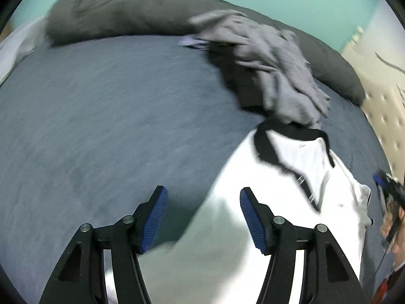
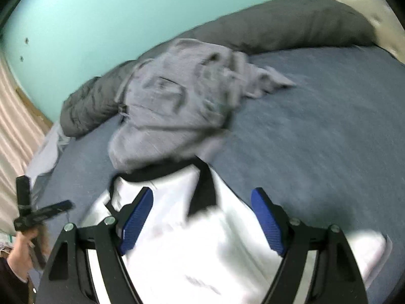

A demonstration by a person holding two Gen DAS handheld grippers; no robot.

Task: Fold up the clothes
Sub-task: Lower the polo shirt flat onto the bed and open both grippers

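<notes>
The widest free room is the bare blue sheet to the left of the white shirt, flat and unbroken up to the dark grey duvet bunched along the far edge by the wall. Ahead of the shirt's black collar the way is blocked by a heap of grey clothes that overlaps the collar and leans on the duvet. In the right wrist view the sheet to the right of that heap lies open, while the left gripper fills the low left corner.
</notes>
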